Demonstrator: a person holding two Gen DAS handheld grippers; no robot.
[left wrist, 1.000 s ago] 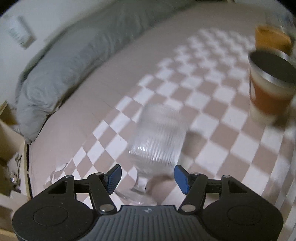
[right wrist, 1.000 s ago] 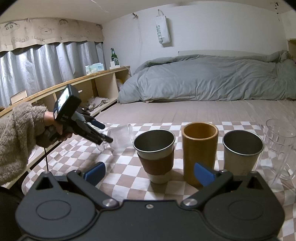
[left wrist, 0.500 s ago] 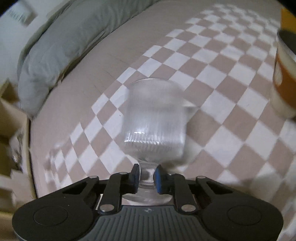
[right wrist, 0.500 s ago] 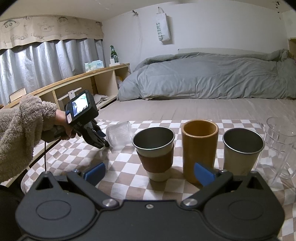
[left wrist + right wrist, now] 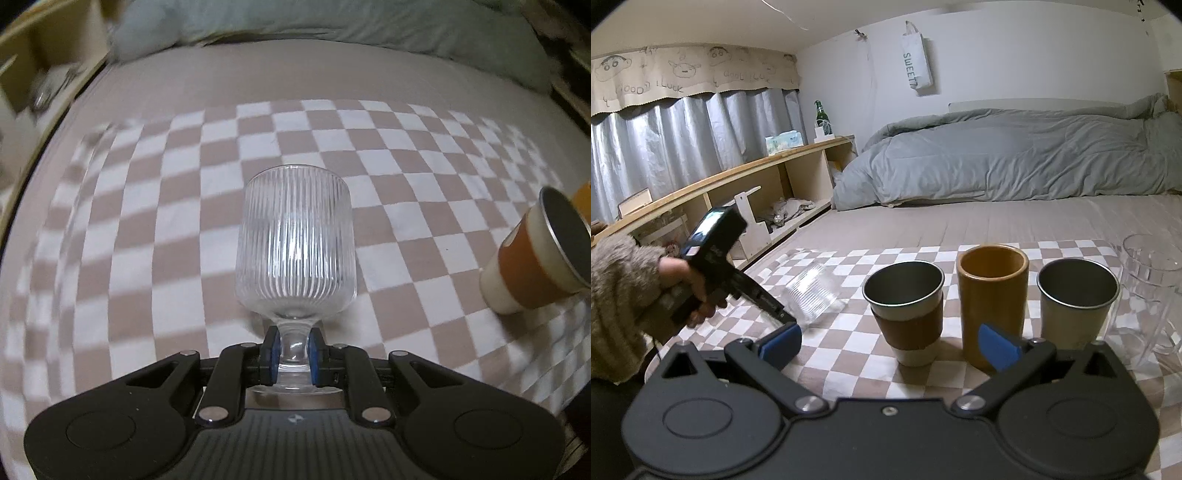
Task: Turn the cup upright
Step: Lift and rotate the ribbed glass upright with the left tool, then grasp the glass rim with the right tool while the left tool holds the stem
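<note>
A clear ribbed stemmed glass cup (image 5: 295, 247) is held by its stem in my left gripper (image 5: 291, 356), which is shut on it. The cup points forward along the fingers, over the checkered cloth (image 5: 155, 236). In the right wrist view the same cup (image 5: 814, 291) is tilted, mouth up and away, just above the cloth at the tip of the left gripper (image 5: 783, 314). My right gripper (image 5: 890, 347) is open and empty, near the front of the cloth.
A steel cup with a brown sleeve (image 5: 905, 310), a tall orange cup (image 5: 991, 299), a plain steel cup (image 5: 1076, 299) and a clear glass (image 5: 1145, 295) stand upright in a row. A grey duvet (image 5: 1015, 158) lies behind. Wooden shelves (image 5: 713, 199) run along the left.
My left gripper closed on the cup's stem, lifted it off the cloth and swung it round, tilting it. The right gripper has stayed still and open.
</note>
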